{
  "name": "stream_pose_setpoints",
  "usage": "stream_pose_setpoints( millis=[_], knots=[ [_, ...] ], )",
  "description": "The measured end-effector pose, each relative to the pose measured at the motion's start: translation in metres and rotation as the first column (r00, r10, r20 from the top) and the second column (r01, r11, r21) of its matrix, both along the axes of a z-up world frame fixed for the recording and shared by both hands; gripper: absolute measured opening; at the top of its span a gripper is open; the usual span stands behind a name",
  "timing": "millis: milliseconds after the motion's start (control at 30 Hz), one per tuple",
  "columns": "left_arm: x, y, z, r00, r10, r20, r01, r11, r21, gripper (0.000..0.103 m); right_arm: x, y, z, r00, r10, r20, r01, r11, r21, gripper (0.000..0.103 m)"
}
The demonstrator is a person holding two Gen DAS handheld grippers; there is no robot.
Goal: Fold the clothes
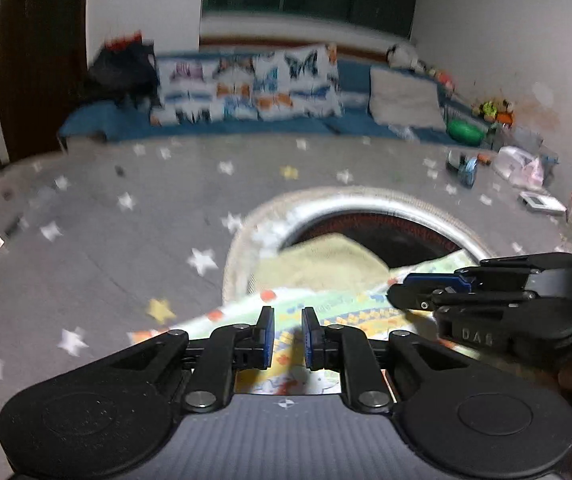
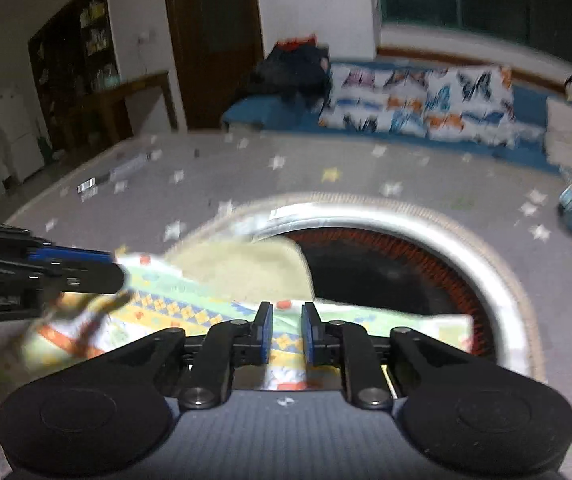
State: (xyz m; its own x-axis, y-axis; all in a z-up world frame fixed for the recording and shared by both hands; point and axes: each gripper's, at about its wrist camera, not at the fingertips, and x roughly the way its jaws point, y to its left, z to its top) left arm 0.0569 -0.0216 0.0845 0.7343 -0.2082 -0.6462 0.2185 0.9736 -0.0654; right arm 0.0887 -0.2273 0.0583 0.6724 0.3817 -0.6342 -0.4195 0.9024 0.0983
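Note:
A patterned garment (image 1: 341, 310) in pale green, yellow and orange lies over the near rim of a round basket (image 1: 369, 200) on the grey star-print bed cover. A pale yellow cloth (image 1: 317, 262) lies in the basket behind it. My left gripper (image 1: 287, 334) sits over the garment with its jaws a small gap apart and cloth between them. My right gripper (image 2: 287, 330) stands the same way over the garment (image 2: 190, 304), near the basket (image 2: 405, 210). Each gripper shows in the other's view, the right one (image 1: 395, 292) and the left one (image 2: 120, 276), pressed on the cloth edge.
The grey star cover (image 1: 126, 248) spreads around the basket. Butterfly-print pillows (image 1: 246, 84) and a blue mat line the far side. Toys and small items (image 1: 501, 152) lie far right. A dark wooden door (image 2: 214, 36) and shelves (image 2: 82, 64) stand at left.

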Motion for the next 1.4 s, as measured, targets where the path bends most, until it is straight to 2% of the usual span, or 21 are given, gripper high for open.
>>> stream_pose_setpoints(
  millis=[133,267,500,733,933,1033,1167,1400],
  knots=[
    [-0.001,-0.004,-0.007,1.000,-0.009,-0.002,0.009,1.000,0.018,0.017,-0.002,-0.004,-0.003,1.000,-0.008,0.004,0.008,1.000,0.018,0.021],
    [-0.002,-0.008,-0.015,1.000,-0.017,-0.004,0.018,0.999,0.035,0.023,-0.012,-0.012,-0.003,1.000,0.009,0.006,-0.009,1.000,0.024,0.029],
    [-0.004,-0.014,-0.027,0.999,-0.035,-0.008,0.036,0.997,0.062,0.025,-0.037,-0.020,-0.010,1.000,0.006,0.020,-0.006,1.000,-0.006,0.029],
    [-0.026,-0.025,-0.028,0.995,-0.101,-0.012,0.101,0.995,0.021,0.026,-0.071,-0.030,-0.007,0.999,-0.025,0.023,0.026,0.999,-0.036,0.029],
    [-0.055,-0.041,-0.026,0.988,-0.152,0.017,0.152,0.988,0.028,0.031,-0.108,-0.038,-0.003,0.997,-0.057,0.049,0.060,0.996,-0.066,0.030],
    [-0.062,-0.035,-0.024,0.992,-0.128,0.020,0.128,0.992,-0.003,0.036,-0.116,-0.039,-0.001,0.996,-0.055,0.066,0.060,0.995,-0.077,0.031],
    [-0.072,-0.019,-0.020,0.996,-0.083,0.042,0.083,0.996,-0.010,0.036,-0.121,-0.042,0.008,0.991,-0.078,0.107,0.084,0.995,-0.061,0.035],
    [-0.083,0.010,-0.031,0.999,-0.034,0.012,0.035,0.999,-0.036,0.037,-0.139,-0.037,0.012,0.994,-0.021,0.105,0.024,0.999,-0.026,0.044]
  ],
)
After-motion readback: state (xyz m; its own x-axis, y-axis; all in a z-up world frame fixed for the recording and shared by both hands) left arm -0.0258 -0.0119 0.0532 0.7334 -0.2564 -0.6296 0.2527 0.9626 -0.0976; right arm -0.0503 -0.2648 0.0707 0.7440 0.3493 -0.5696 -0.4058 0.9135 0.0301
